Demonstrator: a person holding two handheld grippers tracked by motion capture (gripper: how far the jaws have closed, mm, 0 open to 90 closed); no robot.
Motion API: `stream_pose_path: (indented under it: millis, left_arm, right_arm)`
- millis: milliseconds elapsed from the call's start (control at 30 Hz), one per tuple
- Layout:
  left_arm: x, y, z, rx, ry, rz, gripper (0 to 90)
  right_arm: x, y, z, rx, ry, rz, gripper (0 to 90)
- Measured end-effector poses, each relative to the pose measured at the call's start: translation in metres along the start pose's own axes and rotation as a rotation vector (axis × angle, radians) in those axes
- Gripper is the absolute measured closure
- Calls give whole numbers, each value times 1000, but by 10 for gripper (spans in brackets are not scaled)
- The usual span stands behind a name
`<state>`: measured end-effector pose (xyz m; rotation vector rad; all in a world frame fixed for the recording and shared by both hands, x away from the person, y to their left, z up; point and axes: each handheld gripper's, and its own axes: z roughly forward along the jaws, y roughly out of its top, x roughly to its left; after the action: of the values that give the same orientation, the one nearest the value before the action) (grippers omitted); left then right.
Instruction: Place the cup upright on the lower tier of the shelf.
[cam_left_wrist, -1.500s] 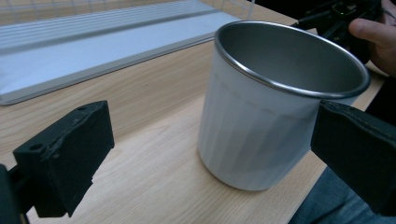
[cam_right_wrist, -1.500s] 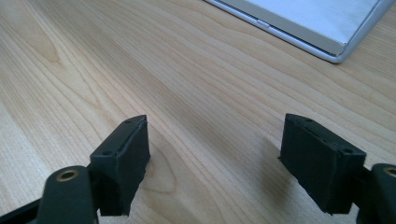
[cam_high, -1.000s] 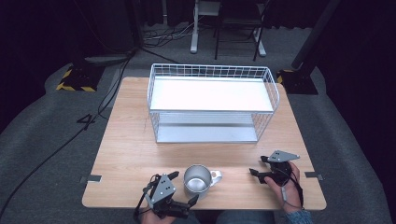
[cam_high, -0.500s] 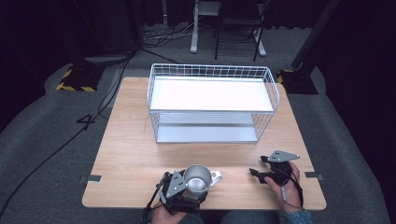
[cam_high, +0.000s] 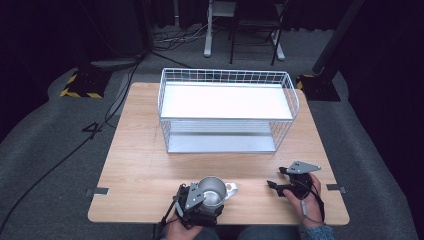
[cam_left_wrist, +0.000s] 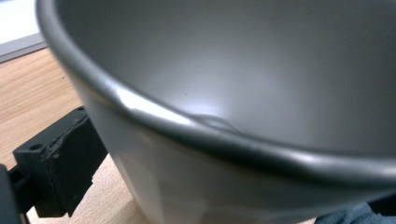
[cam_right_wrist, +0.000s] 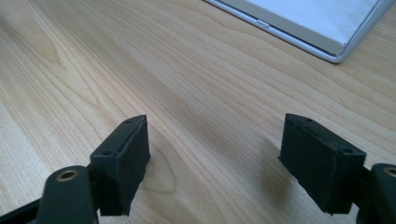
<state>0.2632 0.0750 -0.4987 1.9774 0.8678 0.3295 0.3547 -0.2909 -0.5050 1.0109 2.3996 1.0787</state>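
Lower centre: your left gripper (cam_high: 199, 200) meets the steel cup (cam_high: 212, 190), grasp unclear; it could tip. Right gripper (cam_high: 286, 184) fingers spread, empty.

Right gripper (cam_right_wrist: 215, 158) agape — table (cam_right_wrist: 187, 84) beneath

Two handheld black grippers near the table (cam_high: 150, 165) front edge, each topped with a grey three-cornered plate. Left gripper (cam_high: 197, 202) trailing a black cable off the table edge. Right gripper (cam_right_wrist: 215, 163) with chunky matte-black jaw blocks, small screw holes, one brass-coloured rivet. Blue-grey knit cuff (cam_high: 316, 233) on the right wrist
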Motion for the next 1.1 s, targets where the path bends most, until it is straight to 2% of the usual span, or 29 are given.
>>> stream_pose_path:
  millis: [167, 233, 533, 800, 1100]
  left_arm:
    - [-3, -1, 3, 21, 18, 13, 18]
    - [-3, -1, 3, 24, 17, 15, 58]
    - [-3, -2, 3, 36, 18, 17, 74]
    - [-5, -2, 1, 30, 41, 53, 85]
    - [3, 4, 1, 45, 18, 17, 90]
  right_arm:
    - [0, 0, 0, 0, 0, 1, 241]
    - [0, 0, 0, 0, 0, 0, 241]
    - [0, 0, 0, 0, -1, 1, 241]
    - [0, 0, 0, 0, 0, 0, 241]
    - [0, 0, 0, 0, 0, 0, 241]
